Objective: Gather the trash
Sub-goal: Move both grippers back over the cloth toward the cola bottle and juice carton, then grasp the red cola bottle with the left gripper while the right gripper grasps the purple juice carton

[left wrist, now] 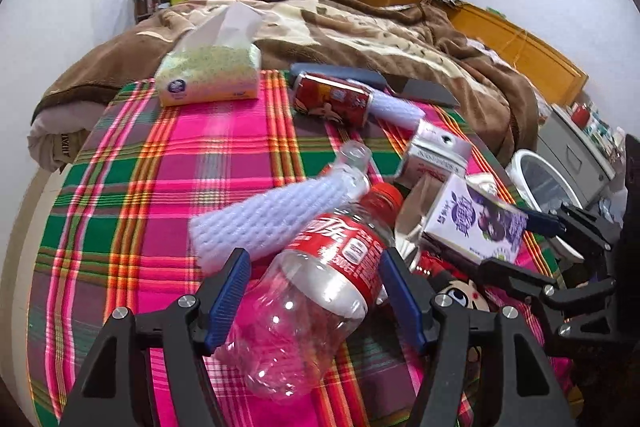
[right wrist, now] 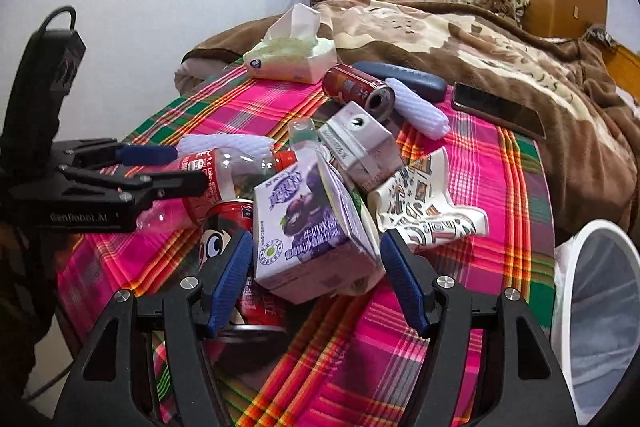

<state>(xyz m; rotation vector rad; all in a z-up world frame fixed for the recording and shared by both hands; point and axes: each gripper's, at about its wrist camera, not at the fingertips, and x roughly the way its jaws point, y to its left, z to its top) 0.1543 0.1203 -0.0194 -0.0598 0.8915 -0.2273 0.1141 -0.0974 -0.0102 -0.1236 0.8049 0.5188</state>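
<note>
One clear cola bottle (left wrist: 320,267) (red label, capped), lying sideways.

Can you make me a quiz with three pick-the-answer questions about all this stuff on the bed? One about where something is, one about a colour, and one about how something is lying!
1. Where is the purple carton?
A. inside the white bin
B. between the fingers of the right hand-held gripper
C. on the brown blanket

2. What colour is the cap of the cola bottle?
A. blue
B. green
C. red

3. How is the red can next to the tissue pack?
A. lying on its side
B. standing upright
C. squashed flat

Answers: 1 B, the carton sits between the two blue pads in the right wrist view. 2 C, the cap is red like the label. 3 A, its round top faces sideways.
</note>
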